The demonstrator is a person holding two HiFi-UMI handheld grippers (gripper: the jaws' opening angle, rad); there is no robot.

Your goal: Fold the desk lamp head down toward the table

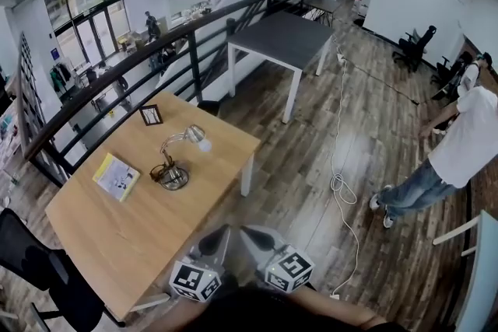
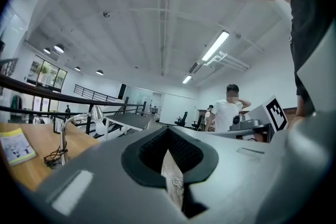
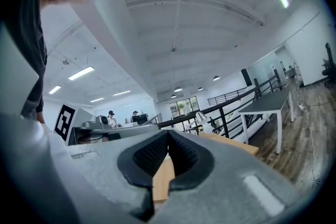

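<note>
The silver desk lamp (image 1: 180, 152) stands on the wooden table (image 1: 132, 233), its round base (image 1: 173, 177) wrapped with a dark cord and its head (image 1: 196, 136) raised on a curved arm. The lamp (image 2: 64, 136) shows far left in the left gripper view, and the lamp (image 3: 200, 117) is small behind the jaws in the right gripper view. My left gripper (image 1: 212, 242) and right gripper (image 1: 258, 237) hover side by side off the table's near corner, well short of the lamp. Both are shut with nothing held: left gripper (image 2: 168, 131), right gripper (image 3: 168, 135).
On the table lie a yellow booklet (image 1: 117, 176) and a small photo frame (image 1: 151, 115). A black chair (image 1: 39, 268) stands at its left end. A dark railing (image 1: 194, 50) runs behind. Beyond are a grey table (image 1: 284, 35), a floor cable (image 1: 340, 167) and a person in white (image 1: 463, 144).
</note>
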